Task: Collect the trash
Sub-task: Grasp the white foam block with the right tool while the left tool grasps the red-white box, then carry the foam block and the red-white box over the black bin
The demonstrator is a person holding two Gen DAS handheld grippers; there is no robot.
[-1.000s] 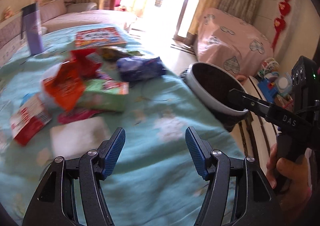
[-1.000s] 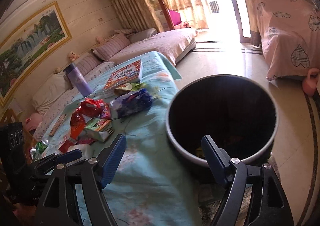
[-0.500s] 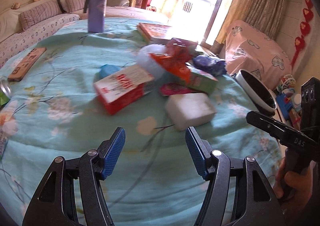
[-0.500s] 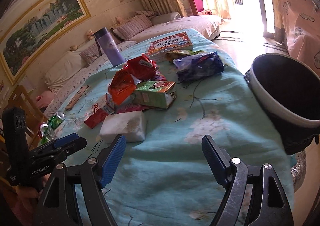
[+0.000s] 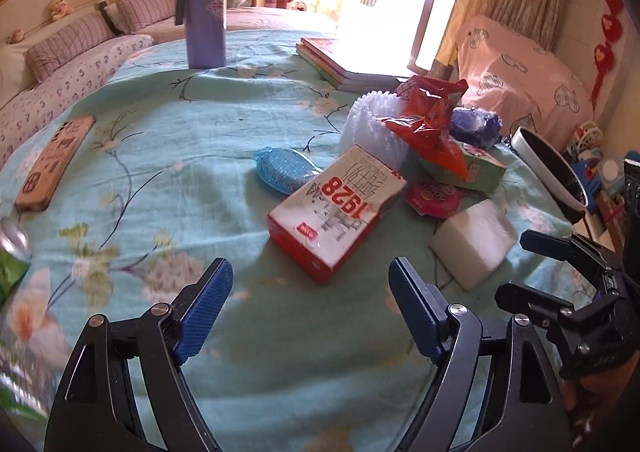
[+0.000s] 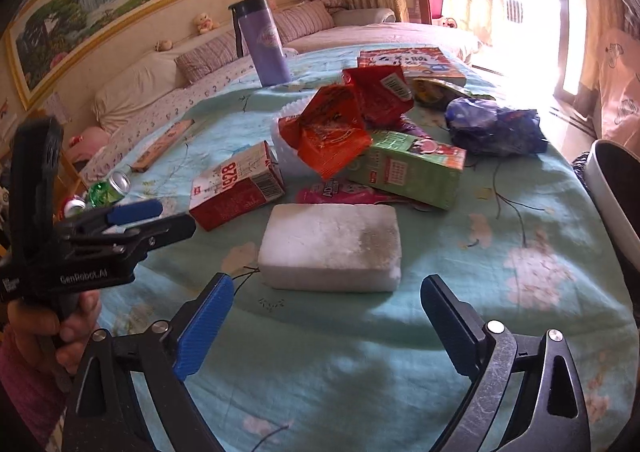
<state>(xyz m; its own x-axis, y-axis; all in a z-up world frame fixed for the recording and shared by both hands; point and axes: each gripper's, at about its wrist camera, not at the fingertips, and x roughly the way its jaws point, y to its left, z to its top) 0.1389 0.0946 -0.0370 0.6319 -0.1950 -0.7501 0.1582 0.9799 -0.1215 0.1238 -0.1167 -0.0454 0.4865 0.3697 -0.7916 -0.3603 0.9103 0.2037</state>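
A litter of packaging sits heaped on a table under a pale green floral cloth (image 6: pixel 400 372). Nearest the right gripper (image 6: pixel 326 316) lies a white foam block (image 6: pixel 332 248), flat on the cloth just ahead of its blue pads, in line with the gap between them but untouched. That gripper's jaws have just been opening and stand wide, with nothing between them.

The left gripper (image 5: pixel 310 308) hangs over bare cloth, its jaws likewise just opened further and empty; a red-and-white carton (image 5: pixel 338 212) printed "1928" lies a little beyond its tips, the foam block (image 5: pixel 474 242) off to the right.

Behind these, an orange-red snack bag (image 6: pixel 332 128) leans on a green carton (image 6: pixel 408 168), with a pink wrapper (image 6: pixel 340 192) partly tucked under them, its print unreadable. A crumpled blue bag (image 6: pixel 496 126) lies farther back.

A white frilled item (image 5: pixel 372 124) is mostly hidden behind the carton and snack bag. The dark bin (image 6: pixel 616 196) with a white rim stands at the table's right edge, cut off by the frame. A purple flask (image 6: pixel 266 40) stands upright at the far side, well apart from the heap. Glare from the doorway washes out the books (image 5: pixel 344 64) beyond.
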